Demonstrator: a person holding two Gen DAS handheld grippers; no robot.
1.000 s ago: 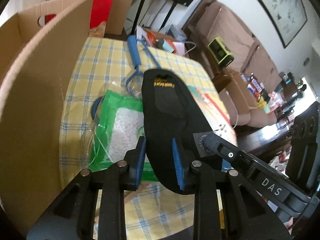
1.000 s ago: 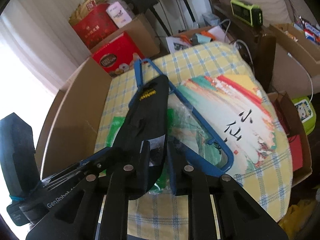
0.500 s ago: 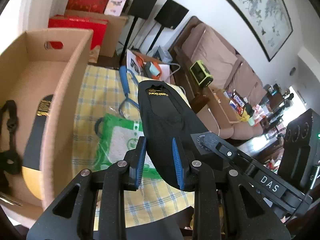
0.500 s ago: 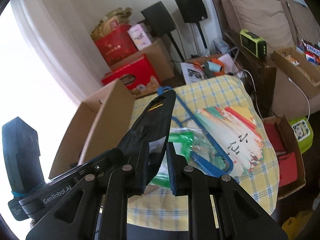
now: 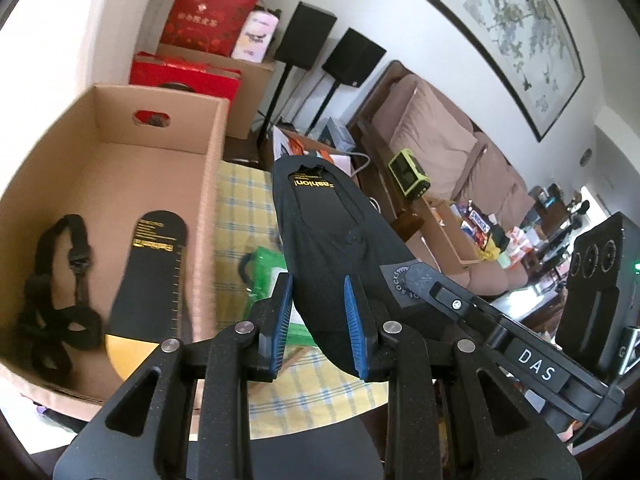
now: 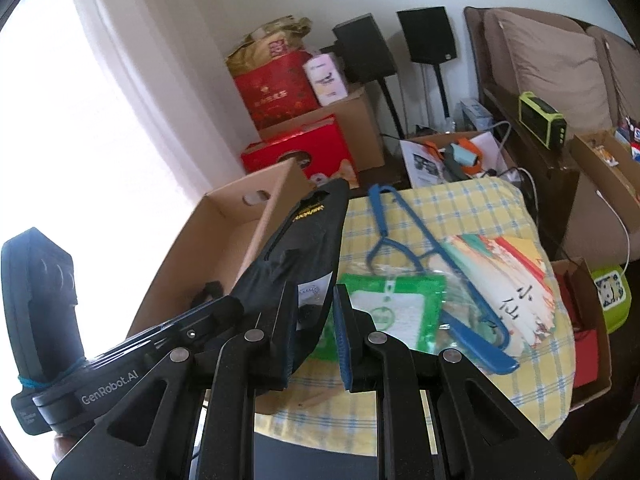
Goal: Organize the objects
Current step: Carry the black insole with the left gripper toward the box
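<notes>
Cardboard box (image 5: 120, 184) sits open at the table's left edge, on the yellow checked cloth (image 5: 236, 208); a matching insole card (image 5: 150, 276) and a black strap (image 5: 60, 288) lie inside.

Black sock pack (image 5: 336, 264) is in the air just right of the box wall, one end of it pinched by both tools. Left gripper (image 5: 318, 322) has narrow jaws, the pack between the blue pads; full contact on the left pad is unclear. Right gripper (image 6: 316, 328) is nearly closed on the same pack (image 6: 304, 248).

To do it well:
- Carry both hands together so the pack stays flat.
- Clear the box wall fully, then lower beside the card already there.
- Let go only once it rests.

Writing: "Fashion!" in gold on the pack, "SOCKS" on its round tag; "DAS" and "GenRobot.AI" on the tools.
</notes>
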